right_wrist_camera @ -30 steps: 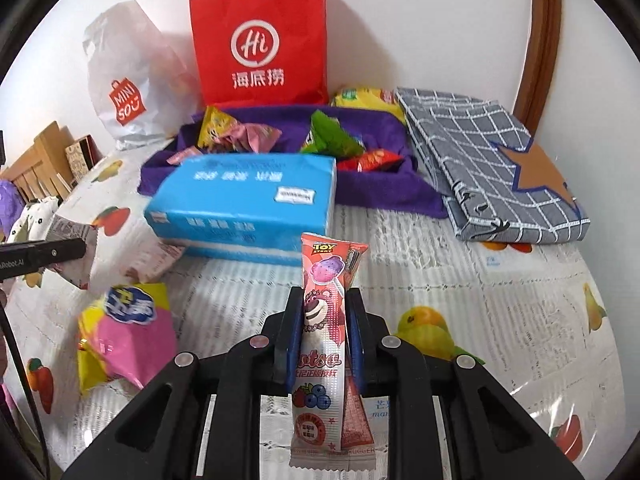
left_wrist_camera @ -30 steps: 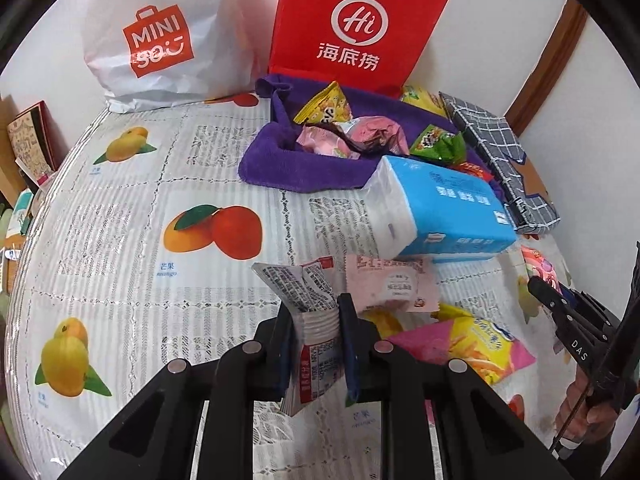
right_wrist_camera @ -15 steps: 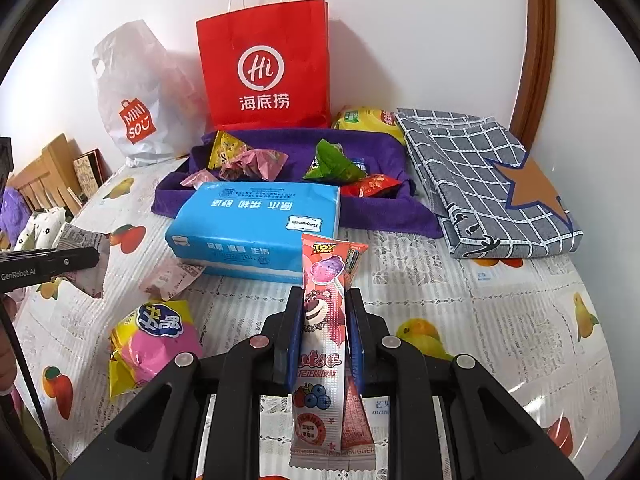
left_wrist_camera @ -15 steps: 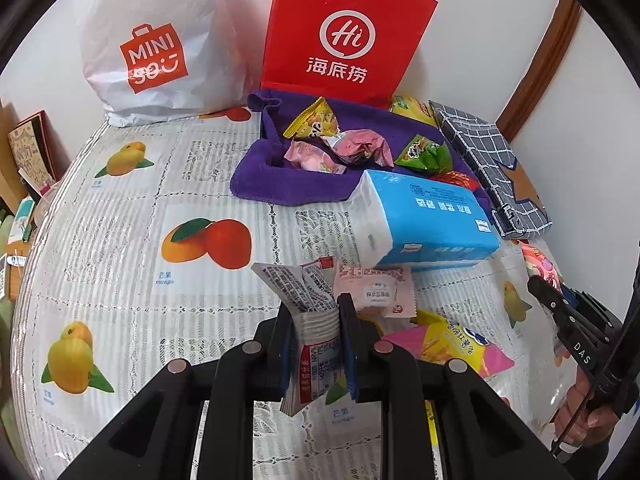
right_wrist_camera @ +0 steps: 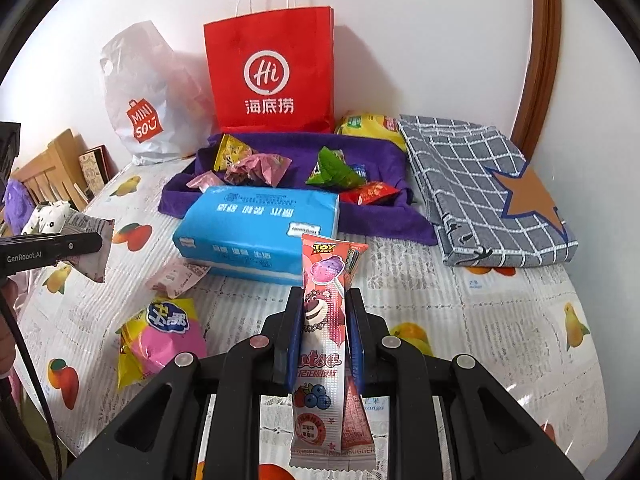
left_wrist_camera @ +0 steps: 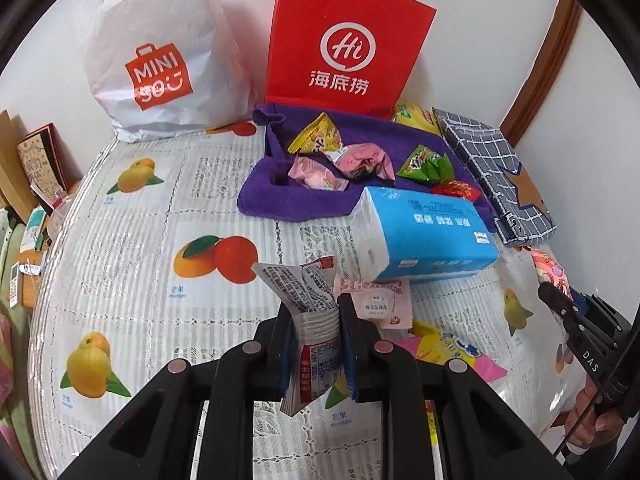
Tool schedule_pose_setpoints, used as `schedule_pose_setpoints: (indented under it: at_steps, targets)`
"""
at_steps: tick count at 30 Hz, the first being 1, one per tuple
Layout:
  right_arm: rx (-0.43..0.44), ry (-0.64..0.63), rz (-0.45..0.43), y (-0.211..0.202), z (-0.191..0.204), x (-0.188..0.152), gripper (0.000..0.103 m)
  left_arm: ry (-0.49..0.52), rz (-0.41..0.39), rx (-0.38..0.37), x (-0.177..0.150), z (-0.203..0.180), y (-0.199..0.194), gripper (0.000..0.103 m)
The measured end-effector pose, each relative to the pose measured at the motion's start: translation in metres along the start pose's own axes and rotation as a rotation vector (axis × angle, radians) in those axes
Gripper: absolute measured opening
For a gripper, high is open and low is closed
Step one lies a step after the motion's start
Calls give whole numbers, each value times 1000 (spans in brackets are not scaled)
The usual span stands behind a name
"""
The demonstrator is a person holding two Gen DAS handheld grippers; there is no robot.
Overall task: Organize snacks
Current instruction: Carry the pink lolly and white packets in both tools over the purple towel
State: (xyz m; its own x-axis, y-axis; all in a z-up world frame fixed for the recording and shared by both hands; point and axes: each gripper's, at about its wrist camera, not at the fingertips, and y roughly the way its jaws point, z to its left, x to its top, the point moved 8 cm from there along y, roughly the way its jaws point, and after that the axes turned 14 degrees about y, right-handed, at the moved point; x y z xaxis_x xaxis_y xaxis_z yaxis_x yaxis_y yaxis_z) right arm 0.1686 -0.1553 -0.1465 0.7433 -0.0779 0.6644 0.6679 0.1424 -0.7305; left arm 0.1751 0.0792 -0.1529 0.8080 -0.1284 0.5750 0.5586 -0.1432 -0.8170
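My left gripper [left_wrist_camera: 314, 308] is shut on a silver and white snack packet [left_wrist_camera: 312, 312] with printed text, held above the table. My right gripper [right_wrist_camera: 324, 300] is shut on a long pink Toy Story snack stick [right_wrist_camera: 324, 344], also clear of the table. A purple cloth [right_wrist_camera: 360, 216] at the back carries several wrapped snacks, among them a yellow packet [left_wrist_camera: 316, 140] and a green packet [right_wrist_camera: 334, 170]. A pink sachet [left_wrist_camera: 376, 300] and a pink and yellow chip bag [right_wrist_camera: 160, 336] lie loose on the fruit-print tablecloth [left_wrist_camera: 132, 240].
A blue tissue pack [right_wrist_camera: 256, 228] lies in front of the cloth. A red paper bag [right_wrist_camera: 272, 72] and a white MINISO bag [left_wrist_camera: 156, 48] stand against the wall. A folded grey checked cloth [right_wrist_camera: 480, 192] lies at the right. A person's hand [left_wrist_camera: 592, 424] holds the other gripper.
Both grippers have risen with their packets still gripped, so the table and the bags at the back show lower and smaller in each view. Nothing on the table has moved.
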Motion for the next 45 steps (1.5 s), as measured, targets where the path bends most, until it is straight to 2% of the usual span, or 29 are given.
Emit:
schedule_pose_setpoints:
  at_steps: [13, 19, 28, 35, 45]
  targets:
    - [9, 31, -28, -4, 9, 28, 21, 18, -49, -31, 33, -27, -16, 20]
    - [-20, 29, -52, -6, 10, 57, 21, 37, -76, -46, 56, -37, -22, 20]
    - [-26, 39, -100, -4, 9, 106, 21, 50, -99, -21, 93, -34, -26, 20]
    - [-26, 50, -122, 7, 12, 139, 21, 48, -104, -34, 118, -35, -16, 20]
    - [-43, 42, -126, 35, 18, 169, 21, 58, -86, -57, 150, -31, 16, 20]
